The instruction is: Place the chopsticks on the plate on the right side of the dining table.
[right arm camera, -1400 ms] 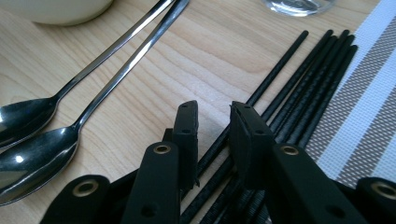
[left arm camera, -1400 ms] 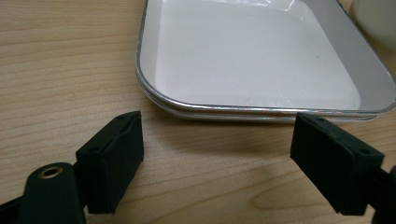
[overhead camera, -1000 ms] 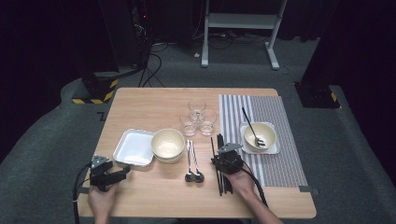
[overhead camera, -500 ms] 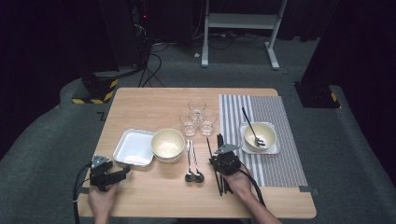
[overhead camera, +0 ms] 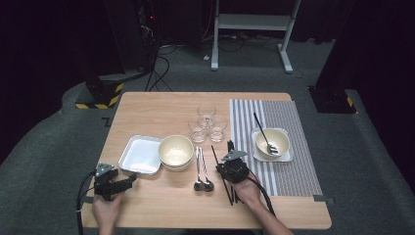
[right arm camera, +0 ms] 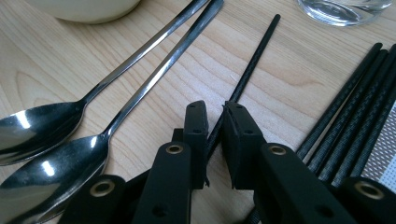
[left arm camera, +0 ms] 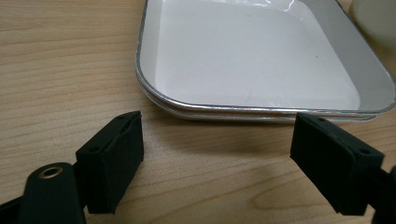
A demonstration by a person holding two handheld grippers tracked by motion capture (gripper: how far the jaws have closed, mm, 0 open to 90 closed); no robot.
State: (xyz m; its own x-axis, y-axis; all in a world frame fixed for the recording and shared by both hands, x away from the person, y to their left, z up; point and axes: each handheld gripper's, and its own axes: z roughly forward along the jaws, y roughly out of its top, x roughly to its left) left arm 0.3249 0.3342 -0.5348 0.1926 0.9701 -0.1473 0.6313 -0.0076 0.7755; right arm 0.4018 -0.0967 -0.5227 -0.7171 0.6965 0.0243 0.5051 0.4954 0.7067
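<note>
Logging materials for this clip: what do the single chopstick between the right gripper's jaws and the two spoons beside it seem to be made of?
The chopstick looks like black carbon fibre or fibreglass composite: matte, with a faint woven sheen like its neighbours. The two spoons look like polished stainless steel, given their mirror-bright bowls with sharp highlights.

My right gripper (right arm camera: 215, 123) closed its jaws a little more around one black chopstick (right arm camera: 247, 70) (the thin one lying alone on the wood), and my hand barely slid along the table.
</note>
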